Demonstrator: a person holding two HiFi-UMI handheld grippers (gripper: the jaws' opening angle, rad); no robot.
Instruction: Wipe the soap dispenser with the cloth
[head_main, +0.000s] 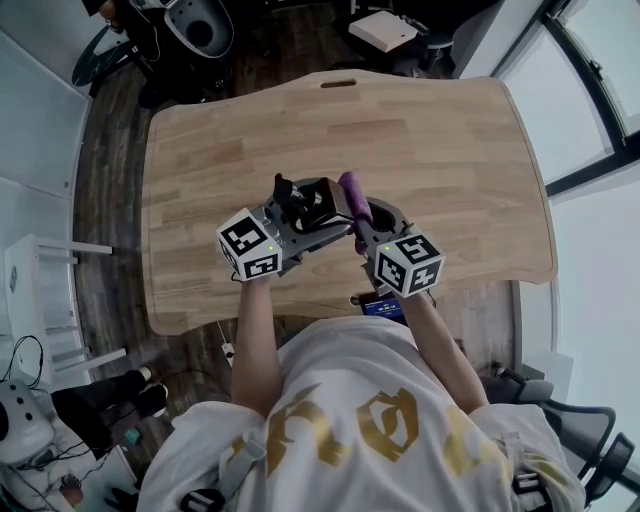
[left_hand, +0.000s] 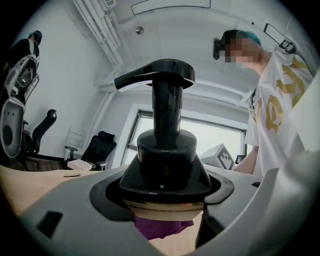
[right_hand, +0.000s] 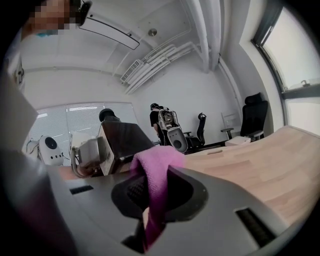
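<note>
The soap dispenser (head_main: 312, 203) is held up over the wooden table (head_main: 460, 150), with my left gripper (head_main: 300, 222) shut on it. In the left gripper view its black pump head (left_hand: 157, 75) and collar rise upright between the jaws, which close on the tan body (left_hand: 162, 206) just below the collar. A purple cloth (head_main: 351, 189) is pinched in my right gripper (head_main: 362, 215), right beside the dispenser. The cloth (left_hand: 157, 227) shows under the dispenser's body; whether they touch I cannot tell. In the right gripper view the cloth (right_hand: 156, 172) folds over between the jaws, and the left gripper's body (right_hand: 112, 142) sits close behind it.
The table has a hand slot (head_main: 338, 83) at its far edge. Beyond it stand an office chair (head_main: 197, 28) and a white box (head_main: 383, 30). A white rack (head_main: 45, 300) is at the left, windows at the right. A small blue device (head_main: 381, 305) hangs near my body.
</note>
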